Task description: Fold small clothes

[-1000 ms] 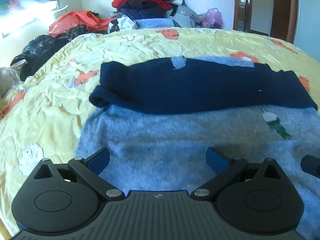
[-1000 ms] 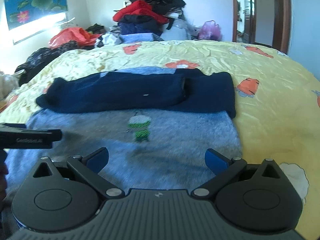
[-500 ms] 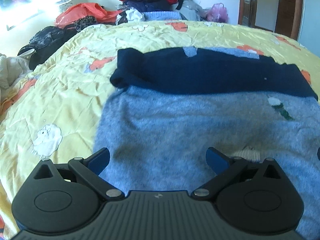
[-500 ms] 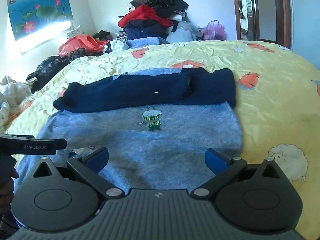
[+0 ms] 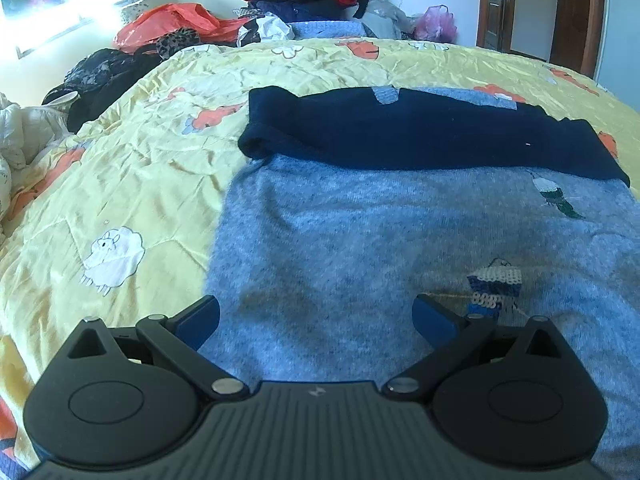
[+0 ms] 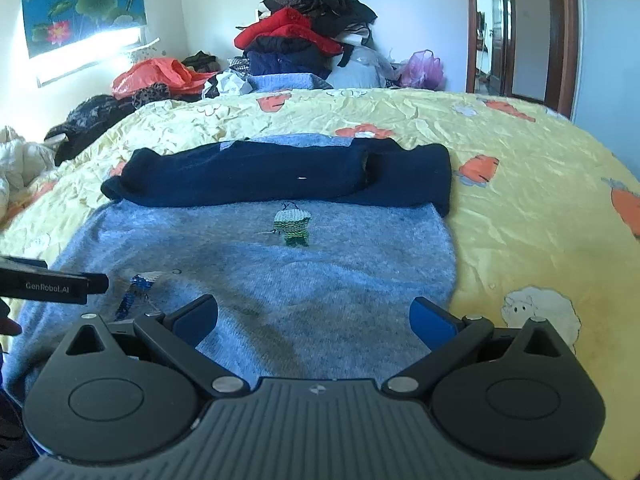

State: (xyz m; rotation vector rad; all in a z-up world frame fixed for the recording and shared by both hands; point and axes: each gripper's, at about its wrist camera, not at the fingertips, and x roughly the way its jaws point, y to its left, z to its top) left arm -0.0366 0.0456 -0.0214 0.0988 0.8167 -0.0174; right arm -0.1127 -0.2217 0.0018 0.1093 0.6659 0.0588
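**Both grippers poised at the sweater's near hem**

The light-blue sweater (image 5: 360,248) fills the centre of both frames on the yellow quilt (image 5: 120,168), its navy sleeves (image 5: 400,136) folded across the top. The left gripper (image 5: 316,318) and right gripper (image 6: 314,318) each hover with jaws wide apart, holding nothing. Best to pinch both hem corners evenly. Only the left view shows the sequin patch (image 5: 494,284) clearly; only the right shows the sweater's right edge
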